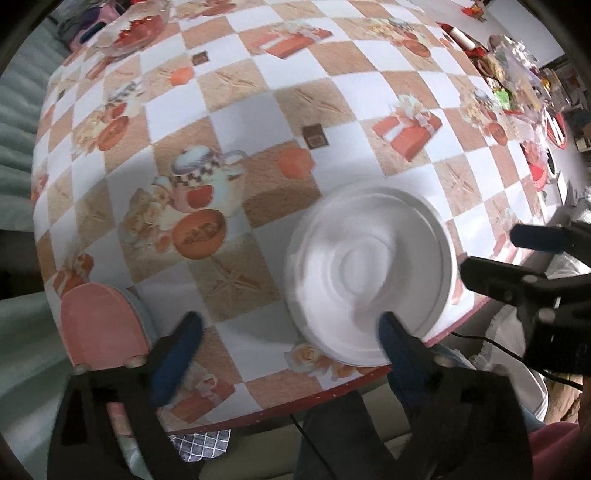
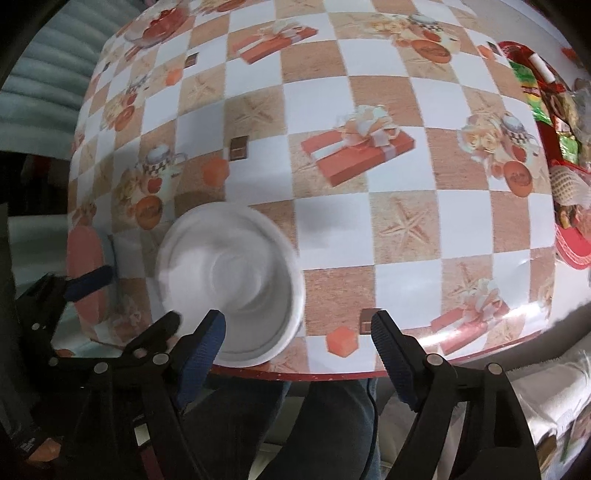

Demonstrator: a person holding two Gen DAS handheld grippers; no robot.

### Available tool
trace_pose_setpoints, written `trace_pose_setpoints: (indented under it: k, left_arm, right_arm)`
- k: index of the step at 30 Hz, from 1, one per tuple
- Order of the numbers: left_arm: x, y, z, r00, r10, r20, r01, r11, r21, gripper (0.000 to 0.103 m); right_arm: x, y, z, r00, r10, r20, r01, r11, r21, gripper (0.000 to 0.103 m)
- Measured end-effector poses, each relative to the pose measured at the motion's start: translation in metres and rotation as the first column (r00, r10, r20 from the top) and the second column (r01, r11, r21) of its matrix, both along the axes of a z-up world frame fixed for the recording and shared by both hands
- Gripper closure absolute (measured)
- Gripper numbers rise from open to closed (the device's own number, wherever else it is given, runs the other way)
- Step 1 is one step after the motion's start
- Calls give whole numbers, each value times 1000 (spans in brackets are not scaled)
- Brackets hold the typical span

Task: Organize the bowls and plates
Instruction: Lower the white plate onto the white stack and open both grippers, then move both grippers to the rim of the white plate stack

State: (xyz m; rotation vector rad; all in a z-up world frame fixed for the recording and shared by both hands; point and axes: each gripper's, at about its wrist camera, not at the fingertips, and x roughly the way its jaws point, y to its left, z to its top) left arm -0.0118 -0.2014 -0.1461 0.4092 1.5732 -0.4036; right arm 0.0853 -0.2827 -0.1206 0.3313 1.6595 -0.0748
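Observation:
A white bowl [image 1: 369, 273] sits upside down on the checkered tablecloth near the table's front edge; it also shows in the right wrist view [image 2: 229, 273]. A pink plate [image 1: 99, 325] stands on edge at the left; it also shows in the right wrist view [image 2: 86, 266]. My left gripper [image 1: 291, 350] is open and empty, its right finger over the bowl's near rim. My right gripper [image 2: 299, 343] is open and empty, its left finger at the bowl's near rim. The right gripper also shows at the right of the left wrist view [image 1: 517, 254].
The table [image 2: 369, 229] has a red front edge [image 2: 332, 376]. A red tray with snacks and packets [image 2: 554, 147] lies at the right. A glass bowl with red items [image 1: 136, 29] stands at the far left. My legs are below the edge.

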Motion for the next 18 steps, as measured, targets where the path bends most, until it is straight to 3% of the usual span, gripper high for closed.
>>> trace_pose_setpoints:
  k: [2, 8, 18]
  left_arm:
    - [4, 6, 2, 1000, 22, 7, -22, 1000, -2, 0]
    - [11, 22, 2, 998, 67, -1, -67, 998, 3, 0]
    - [-4, 15, -1, 999, 28, -26, -27, 999, 43, 0]
  right_arm:
    - [-2, -4, -2, 1000, -18, -7, 18, 1000, 4, 0]
    - [-5, -6, -5, 999, -24, -21, 24, 1000, -8, 0]
    - [0, 4, -11, 999, 18, -50, -19, 999, -28, 0]
